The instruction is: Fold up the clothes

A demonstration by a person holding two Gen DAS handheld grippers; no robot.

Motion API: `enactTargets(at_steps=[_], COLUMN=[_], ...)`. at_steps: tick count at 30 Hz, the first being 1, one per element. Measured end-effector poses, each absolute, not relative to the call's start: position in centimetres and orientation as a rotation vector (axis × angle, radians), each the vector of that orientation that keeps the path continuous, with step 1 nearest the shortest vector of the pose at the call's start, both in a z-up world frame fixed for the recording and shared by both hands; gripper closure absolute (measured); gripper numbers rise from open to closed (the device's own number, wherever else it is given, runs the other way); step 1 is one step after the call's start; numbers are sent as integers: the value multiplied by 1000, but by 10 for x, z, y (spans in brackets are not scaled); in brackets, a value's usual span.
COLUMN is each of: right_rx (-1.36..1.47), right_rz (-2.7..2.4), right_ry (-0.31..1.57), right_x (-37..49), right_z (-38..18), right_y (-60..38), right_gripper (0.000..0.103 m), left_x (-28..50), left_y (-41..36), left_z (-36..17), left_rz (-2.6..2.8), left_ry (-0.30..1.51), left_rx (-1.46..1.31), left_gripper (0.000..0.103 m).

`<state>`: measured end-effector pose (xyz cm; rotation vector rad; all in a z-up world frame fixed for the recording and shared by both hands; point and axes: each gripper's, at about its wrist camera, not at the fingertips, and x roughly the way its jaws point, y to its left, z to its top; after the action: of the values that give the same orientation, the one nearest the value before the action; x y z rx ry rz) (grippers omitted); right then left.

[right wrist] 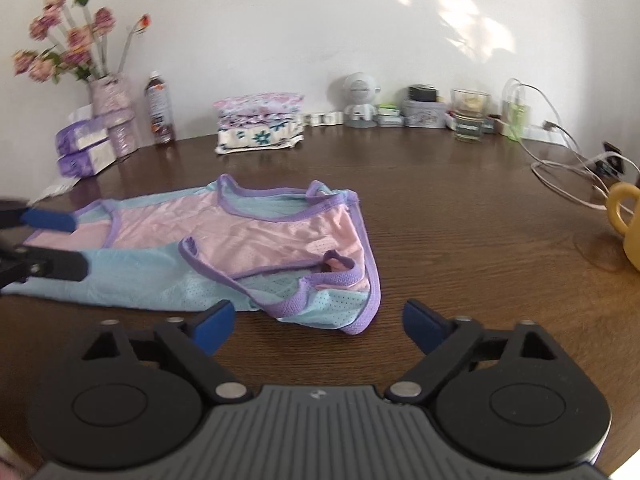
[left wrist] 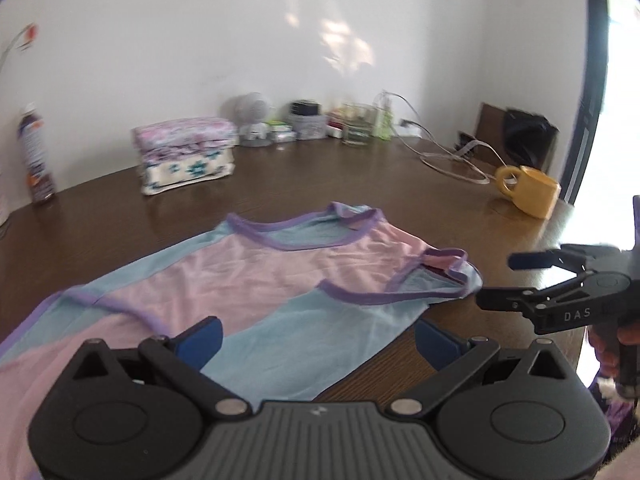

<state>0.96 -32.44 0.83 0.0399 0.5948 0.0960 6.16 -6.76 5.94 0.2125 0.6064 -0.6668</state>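
A pink and light-blue sleeveless top (left wrist: 248, 280) (right wrist: 240, 248) with purple trim lies spread on the dark wooden table (left wrist: 320, 184) (right wrist: 460, 208). My left gripper (left wrist: 316, 340) hovers open over the top's lower blue panel, with nothing between its fingers. My right gripper (right wrist: 318, 326) is open just in front of the top's shoulder end, a little above the table. In the left wrist view the right gripper (left wrist: 496, 284) shows at the right edge, open, just off the strap. In the right wrist view the left gripper (right wrist: 76, 244) shows at the left edge, open over the hem.
A stack of folded floral clothes (left wrist: 186, 152) (right wrist: 260, 122) sits at the back. A yellow mug (left wrist: 528, 190) (right wrist: 624, 220) and white cables (left wrist: 448, 156) (right wrist: 568, 160) lie to the right. A bottle (left wrist: 34, 156) (right wrist: 160, 110), a flower vase (right wrist: 110, 108), tissue packs (right wrist: 84, 152), a small fan (right wrist: 360, 98) and jars line the wall.
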Motion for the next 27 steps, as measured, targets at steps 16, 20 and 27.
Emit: enactTargets(at_steps=[16,20,27], right_rx=[-367,-420,-488], right_rz=[326,373,450], right_ry=[616,622,620], right_x=[23,28,30], right_z=[4,5,10], right_y=[-334,-336,-336], right_gripper=[60,71,71], left_x=[73,71,80], left_y=[-188,-208,-227], left_z=[42,34,26], left_rz=[-933,-983,-1060], left_ry=[619,607,632], left_rx=[575,680,741], left_gripper=[3,7,27])
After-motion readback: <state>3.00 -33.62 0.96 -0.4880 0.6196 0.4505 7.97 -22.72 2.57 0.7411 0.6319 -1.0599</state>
